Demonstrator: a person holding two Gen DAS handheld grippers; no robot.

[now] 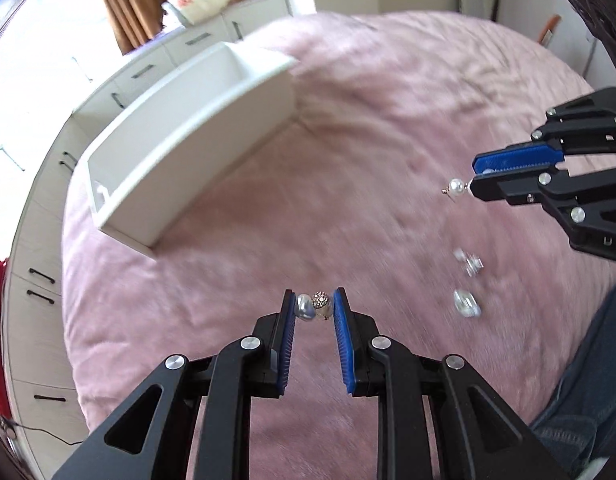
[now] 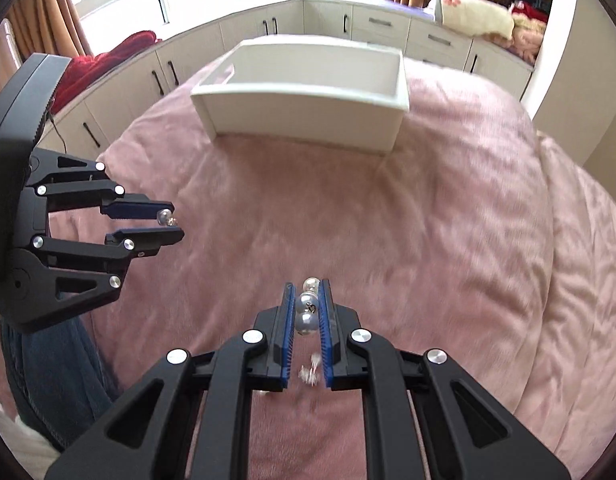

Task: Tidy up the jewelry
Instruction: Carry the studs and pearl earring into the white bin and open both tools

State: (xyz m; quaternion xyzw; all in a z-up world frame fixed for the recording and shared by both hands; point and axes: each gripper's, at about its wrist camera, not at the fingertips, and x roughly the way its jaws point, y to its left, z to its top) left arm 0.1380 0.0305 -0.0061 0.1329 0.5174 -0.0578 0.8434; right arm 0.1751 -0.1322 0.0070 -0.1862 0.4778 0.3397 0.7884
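Note:
My left gripper [image 1: 315,300] is shut on a pearl-and-crystal earring [image 1: 314,307], held above the pink blanket; it also shows in the right wrist view [image 2: 176,220]. My right gripper [image 2: 308,289] is shut on a pearl earring [image 2: 307,312] with several round pearls; in the left wrist view [image 1: 473,178] a pearl [image 1: 456,187] sticks out past its tips. A white open box [image 2: 304,92] stands on the bed ahead of both grippers, also seen in the left wrist view [image 1: 180,148]. Two loose jewelry pieces [image 1: 470,264] [image 1: 466,304] lie blurred on the blanket.
The pink blanket [image 2: 428,240] covers the bed. White cabinets [image 2: 180,60] run behind it, with a red blanket [image 2: 104,60] and pillows [image 2: 476,12] on top. A person's jeans leg [image 1: 584,380] is at the near edge.

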